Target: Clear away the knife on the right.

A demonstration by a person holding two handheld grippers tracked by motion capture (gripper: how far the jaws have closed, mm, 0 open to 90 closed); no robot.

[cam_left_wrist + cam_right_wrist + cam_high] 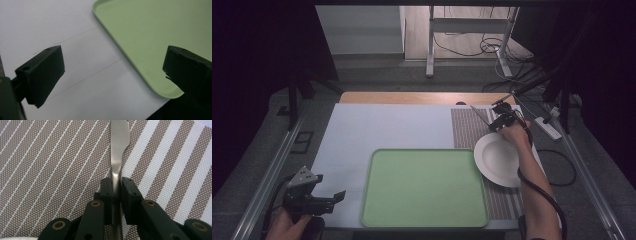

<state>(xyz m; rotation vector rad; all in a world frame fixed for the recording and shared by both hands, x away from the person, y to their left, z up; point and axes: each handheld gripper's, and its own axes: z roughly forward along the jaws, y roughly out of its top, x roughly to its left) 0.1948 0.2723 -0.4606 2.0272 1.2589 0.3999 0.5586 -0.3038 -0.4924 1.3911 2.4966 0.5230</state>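
Note:
A silver table knife [119,140] lies over a brown striped placemat [50,170], and my right gripper [117,187] is shut on its handle, both pads pressed against the metal. In the high view that gripper [498,122] is at the far right of the table, with the knife [479,114] pointing away to the left over the placemat [464,127]. A white plate [497,160] sits just in front of it. My left gripper [337,196] rests open at the near left corner. Its jaws [113,67] stand wide apart with nothing between them, beside the green tray [150,30].
The green tray [424,187] lies empty on the white table cover [377,125] near the front edge. The plate overlaps the placemat's right part. A cable runs along the right forearm. Desk legs and loose cables stand on the floor beyond the table.

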